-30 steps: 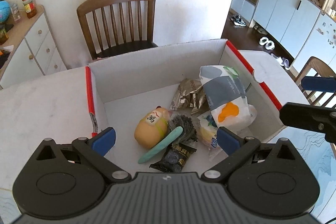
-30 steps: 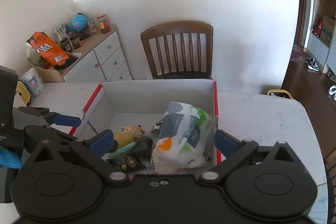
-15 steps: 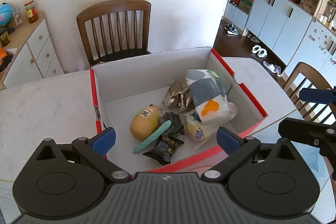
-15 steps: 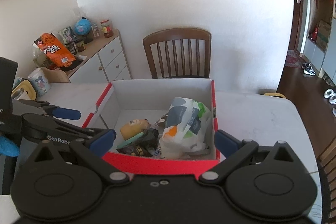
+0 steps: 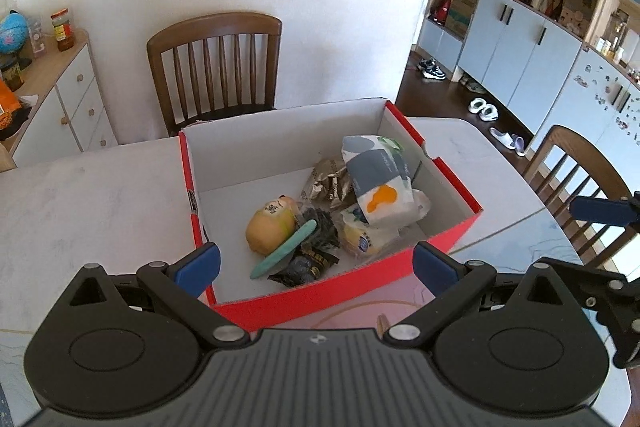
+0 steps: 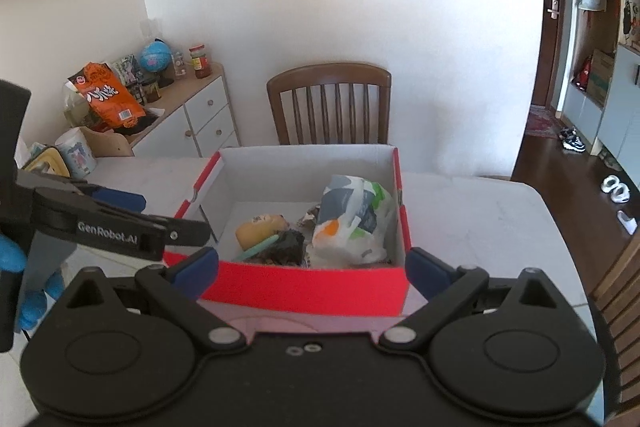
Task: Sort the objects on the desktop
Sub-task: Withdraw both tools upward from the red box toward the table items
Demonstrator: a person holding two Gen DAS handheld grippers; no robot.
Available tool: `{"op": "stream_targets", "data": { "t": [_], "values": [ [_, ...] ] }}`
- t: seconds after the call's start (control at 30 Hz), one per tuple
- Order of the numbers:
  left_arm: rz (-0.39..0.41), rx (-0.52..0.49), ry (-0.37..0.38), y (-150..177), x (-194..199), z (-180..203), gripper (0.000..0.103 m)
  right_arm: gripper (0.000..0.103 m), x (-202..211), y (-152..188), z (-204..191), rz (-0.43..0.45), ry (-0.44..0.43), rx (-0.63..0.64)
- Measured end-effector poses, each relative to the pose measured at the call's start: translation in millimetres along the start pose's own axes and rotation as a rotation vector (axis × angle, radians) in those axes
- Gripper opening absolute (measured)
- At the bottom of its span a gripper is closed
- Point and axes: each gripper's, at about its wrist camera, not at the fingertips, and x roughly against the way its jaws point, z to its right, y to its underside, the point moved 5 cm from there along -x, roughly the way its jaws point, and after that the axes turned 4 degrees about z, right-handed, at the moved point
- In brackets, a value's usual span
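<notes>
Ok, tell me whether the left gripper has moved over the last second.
Yes. The left gripper has pulled back toward the person: the red box now shows its whole near wall ahead of the open jaws, which a second ago hung over the box's inside.

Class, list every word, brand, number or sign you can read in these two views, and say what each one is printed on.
"GenRobot.AI": white lettering on the arm of the left gripper, right wrist view.
Large white characters on the orange snack bag: too blurred to read.
Dark character on the yellow plush toy: too small to read.
Print on the black snack packet and the jar label: unreadable.
</notes>
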Motion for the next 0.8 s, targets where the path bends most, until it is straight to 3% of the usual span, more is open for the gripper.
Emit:
{"op": "stream_targets", "data": {
  "t": [0.4, 0.8],
  "values": [
    [0.022, -0.037, 0.037, 20.8, 22.6, 15.4, 0.103, 0.098, 18.6, 28.1, -4.7, -0.006, 0.032, -0.025],
    [0.063, -0.081, 0.042, 62.3, 29.5, 21.5, 0.103, 0.093, 22.9, 71.2, -16.3, -0.046, 0.066, -0.030]
  ]
}}
